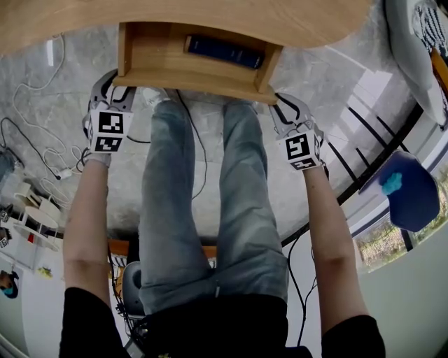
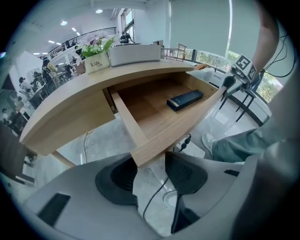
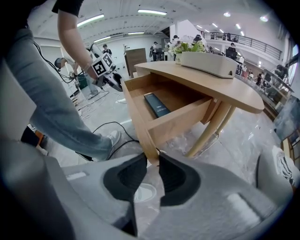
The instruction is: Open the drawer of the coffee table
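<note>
The wooden coffee table (image 1: pixel 175 14) has its drawer (image 1: pixel 196 78) pulled out toward me. A flat dark box (image 1: pixel 224 50) lies inside the drawer. My left gripper (image 1: pixel 119 89) holds the drawer front's left corner and my right gripper (image 1: pixel 281 103) holds its right corner. In the left gripper view the jaws (image 2: pixel 151 174) stand fairly wide, with the drawer front's corner (image 2: pixel 149 152) wedged between the pads. In the right gripper view the jaws (image 3: pixel 153 171) are narrow and pinch the lower edge of the drawer front (image 3: pixel 151 149). The dark box (image 3: pixel 156 104) shows inside the drawer.
My legs (image 1: pixel 210 182) stand between the two arms, with shoes just under the drawer. Cables (image 1: pixel 42 133) trail over the marble floor at the left. A white planter box (image 3: pixel 206 63) sits on the tabletop. A blue chair (image 1: pixel 409 189) is at the right.
</note>
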`<state>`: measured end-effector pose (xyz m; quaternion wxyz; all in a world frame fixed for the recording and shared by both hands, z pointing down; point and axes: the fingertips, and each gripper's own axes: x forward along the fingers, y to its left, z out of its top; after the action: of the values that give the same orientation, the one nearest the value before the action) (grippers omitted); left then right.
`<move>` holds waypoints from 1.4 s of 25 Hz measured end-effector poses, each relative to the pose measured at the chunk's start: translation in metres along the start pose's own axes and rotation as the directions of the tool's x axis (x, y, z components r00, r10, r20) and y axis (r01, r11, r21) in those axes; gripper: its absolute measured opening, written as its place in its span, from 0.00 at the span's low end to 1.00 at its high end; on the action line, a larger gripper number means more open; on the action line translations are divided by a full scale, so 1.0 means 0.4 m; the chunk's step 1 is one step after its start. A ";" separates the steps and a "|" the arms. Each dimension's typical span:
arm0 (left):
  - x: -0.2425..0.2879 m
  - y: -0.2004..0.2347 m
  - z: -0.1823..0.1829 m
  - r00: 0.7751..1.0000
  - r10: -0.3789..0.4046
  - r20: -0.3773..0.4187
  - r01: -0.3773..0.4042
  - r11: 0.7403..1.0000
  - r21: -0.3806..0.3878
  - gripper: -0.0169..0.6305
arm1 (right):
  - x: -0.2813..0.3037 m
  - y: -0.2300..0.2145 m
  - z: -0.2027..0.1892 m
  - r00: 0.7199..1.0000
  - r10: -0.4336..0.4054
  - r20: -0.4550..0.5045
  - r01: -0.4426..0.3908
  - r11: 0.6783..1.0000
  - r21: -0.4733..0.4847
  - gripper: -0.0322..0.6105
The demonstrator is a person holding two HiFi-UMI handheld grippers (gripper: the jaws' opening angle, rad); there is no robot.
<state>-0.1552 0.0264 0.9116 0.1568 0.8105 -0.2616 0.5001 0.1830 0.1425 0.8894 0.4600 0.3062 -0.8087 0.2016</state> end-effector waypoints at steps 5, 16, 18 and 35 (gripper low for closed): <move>0.002 -0.031 -0.062 1.000 -0.009 -0.016 0.009 1.000 -0.030 0.32 | 0.004 0.033 -0.023 1.000 0.009 -0.024 -0.010 1.000 -0.012 0.17; 0.014 -0.057 -0.101 0.998 -0.041 -0.056 0.039 0.998 -0.039 0.31 | 0.026 0.070 -0.061 0.995 0.025 -0.101 -0.030 0.999 -0.045 0.17; 0.022 -0.061 -0.111 0.997 -0.044 -0.066 0.041 0.998 -0.046 0.31 | 0.033 0.069 -0.068 0.993 0.027 -0.113 -0.033 0.998 -0.058 0.17; 0.060 -0.065 -0.120 0.992 -0.059 -0.112 0.051 0.996 -0.071 0.31 | 0.069 0.066 -0.094 0.979 0.052 -0.197 -0.068 0.995 -0.076 0.21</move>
<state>-0.1663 0.0658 0.9549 0.2125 0.7817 -0.2466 0.5320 0.1778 0.1760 0.9309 0.5428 0.2413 -0.7763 0.2109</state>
